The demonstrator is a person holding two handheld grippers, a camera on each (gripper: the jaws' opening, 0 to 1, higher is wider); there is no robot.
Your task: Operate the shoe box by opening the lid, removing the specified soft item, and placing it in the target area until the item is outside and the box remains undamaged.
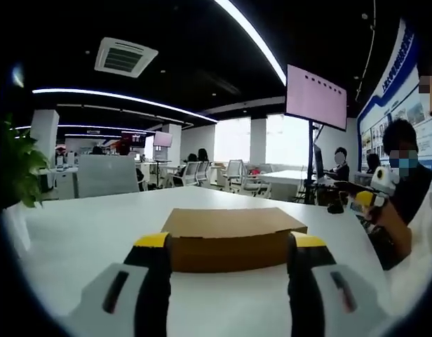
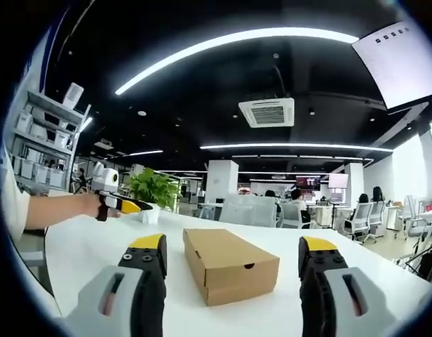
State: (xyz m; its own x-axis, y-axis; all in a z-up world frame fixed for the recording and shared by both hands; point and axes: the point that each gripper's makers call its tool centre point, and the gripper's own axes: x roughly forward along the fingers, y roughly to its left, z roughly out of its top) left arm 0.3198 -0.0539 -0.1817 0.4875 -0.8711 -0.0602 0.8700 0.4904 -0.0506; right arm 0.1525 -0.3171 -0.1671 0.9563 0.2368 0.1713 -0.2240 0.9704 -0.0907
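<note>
A plain brown cardboard shoe box [image 1: 230,239] sits on the white table [image 1: 76,246] with its lid down flat, so nothing of what it holds can be seen. In the right gripper view the same shoe box [image 2: 228,264] lies at an angle, one corner turned toward the camera, with a small half-round finger notch in the lower edge of the lid on one end face. The left gripper [image 1: 230,256] is held low over the table on the near side of the box, its two yellow-tipped jaws spread wide, wider than the side of the box that faces them, and gripping nothing; whether the tips touch the cardboard is hard to tell. The right gripper [image 2: 233,261] is likewise spread wide with nothing in it, one jaw to each side of the box and apart from it. In the right gripper view the left gripper [image 2: 114,200] comes in from the left, held out level above the table by a bare forearm, well back from the box. In the left gripper view the right gripper [image 1: 374,196] shows at the right edge in a person's hand. A potted green plant [image 2: 154,191] stands on the table behind the box, and office chairs [image 1: 237,175] and desks stand beyond.
</note>
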